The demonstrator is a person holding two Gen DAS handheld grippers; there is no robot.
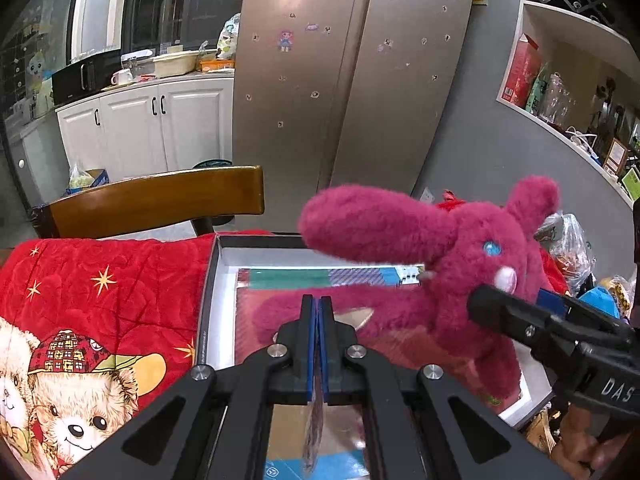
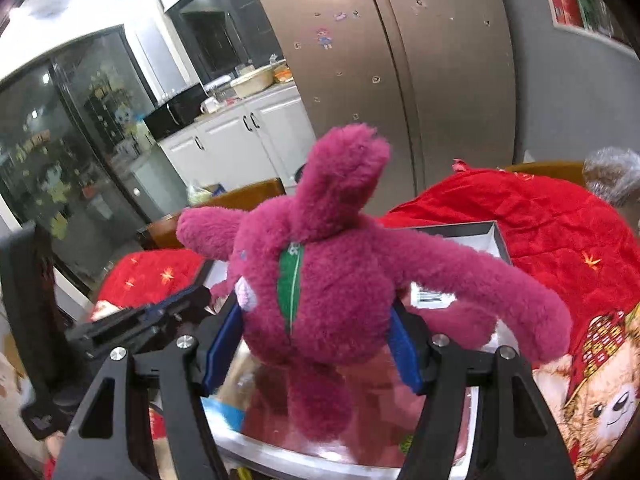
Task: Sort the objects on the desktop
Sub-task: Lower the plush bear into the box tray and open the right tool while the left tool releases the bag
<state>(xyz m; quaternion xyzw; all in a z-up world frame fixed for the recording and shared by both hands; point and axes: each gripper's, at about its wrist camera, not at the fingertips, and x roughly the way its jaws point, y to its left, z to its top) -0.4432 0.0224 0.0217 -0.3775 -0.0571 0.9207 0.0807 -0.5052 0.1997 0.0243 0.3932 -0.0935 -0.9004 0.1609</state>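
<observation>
Right gripper (image 2: 316, 344) grasps the pink plush toy (image 2: 320, 280), hanging above the open box (image 1: 218, 280); not yet dropped in. Left gripper (image 1: 318, 340) clenched on a thin sheet (image 1: 314, 432).

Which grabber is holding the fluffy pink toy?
The right gripper: its blue pads squeeze the pink plush toy. The left gripper is shut on only a thin sheet.

Red quilted blanket with gold stars and teddy-bear print (image 1: 100, 300) covers surface; open shallow black-rimmed white box (image 1: 224, 300) sits directly on it, near wooden chair back (image 1: 160, 200).
</observation>
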